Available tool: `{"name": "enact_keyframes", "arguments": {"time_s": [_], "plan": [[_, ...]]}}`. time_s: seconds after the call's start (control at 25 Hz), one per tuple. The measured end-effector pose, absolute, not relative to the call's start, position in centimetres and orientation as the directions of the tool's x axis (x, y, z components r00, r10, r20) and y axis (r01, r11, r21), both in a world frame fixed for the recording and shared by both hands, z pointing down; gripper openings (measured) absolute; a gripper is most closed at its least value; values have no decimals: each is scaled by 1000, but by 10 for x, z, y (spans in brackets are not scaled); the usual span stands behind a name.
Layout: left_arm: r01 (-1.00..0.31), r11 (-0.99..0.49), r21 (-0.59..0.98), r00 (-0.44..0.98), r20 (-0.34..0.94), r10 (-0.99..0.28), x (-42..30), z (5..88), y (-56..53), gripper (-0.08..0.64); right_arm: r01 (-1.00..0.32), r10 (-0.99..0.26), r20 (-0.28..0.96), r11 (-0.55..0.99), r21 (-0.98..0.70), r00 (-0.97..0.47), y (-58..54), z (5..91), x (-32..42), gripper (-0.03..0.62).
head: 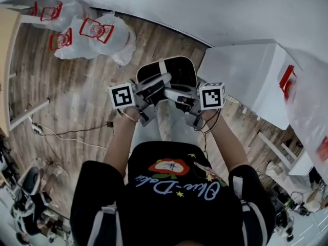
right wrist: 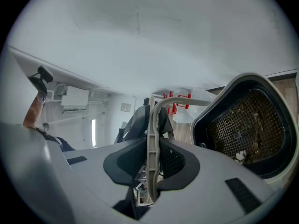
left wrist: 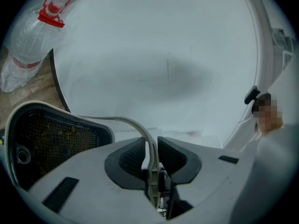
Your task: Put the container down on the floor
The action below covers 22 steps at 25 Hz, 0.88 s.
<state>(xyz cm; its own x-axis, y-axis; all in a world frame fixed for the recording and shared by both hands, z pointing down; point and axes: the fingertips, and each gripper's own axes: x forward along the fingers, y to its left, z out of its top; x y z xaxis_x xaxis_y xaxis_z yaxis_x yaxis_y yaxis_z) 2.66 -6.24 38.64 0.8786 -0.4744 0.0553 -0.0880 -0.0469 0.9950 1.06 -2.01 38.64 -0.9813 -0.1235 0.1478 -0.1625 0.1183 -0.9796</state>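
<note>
Black inside and pale at the rim, one container [head: 179, 70] hangs in front of the person, above the wooden floor [head: 77, 86] and not set down on it. Its bottom is a wire mesh with small bits of debris on it. One thin pale handle [right wrist: 156, 108] arches over its mouth, and both grippers hold it side by side. The left gripper [left wrist: 150, 160] has its two dark pads pinched onto the strip, and the right gripper [right wrist: 152, 160] is clamped on it the same way. In the left gripper view the container sits to the left of the jaws, and in the right gripper view it sits to the right. There are two marker cubes, the left marker cube [head: 122, 95] and the right marker cube [head: 212, 95], one on either side of the container.

Three clear plastic bags [head: 97, 35] with red markings lie on the floor by the white wall [head: 230, 9], well apart from the container. A fourth bag [head: 310, 111] shows at the right edge. One white cabinet [head: 251, 70] stands just beside the container on the right. Thin cables [head: 77, 132] trail over the boards at the person's left. The patch of floor directly beneath the container is hidden by the container and the grippers.
</note>
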Motion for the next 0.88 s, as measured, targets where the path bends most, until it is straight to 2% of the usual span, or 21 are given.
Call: {"name": "enact_keyframes", "arguments": {"time_s": [0.16, 0.36, 0.56, 0.88], "plan": [[-105, -34, 994, 883, 77, -464, 21, 402, -72, 64, -187, -134, 176, 76, -979, -975, -28, 405, 5, 72], [-124, -6, 992, 885, 108, -453, 22, 434, -76, 64, -225, -111, 214, 100, -969, -971, -32, 437, 8, 75], [-75, 33, 997, 879, 82, -469, 19, 466, -85, 57, -248, -99, 239, 100, -964, -966, -40, 472, 4, 75], [-77, 79, 994, 878, 105, -467, 5, 529, -107, 54, -292, -75, 285, 101, -951, -955, -62, 533, -8, 77]]}}
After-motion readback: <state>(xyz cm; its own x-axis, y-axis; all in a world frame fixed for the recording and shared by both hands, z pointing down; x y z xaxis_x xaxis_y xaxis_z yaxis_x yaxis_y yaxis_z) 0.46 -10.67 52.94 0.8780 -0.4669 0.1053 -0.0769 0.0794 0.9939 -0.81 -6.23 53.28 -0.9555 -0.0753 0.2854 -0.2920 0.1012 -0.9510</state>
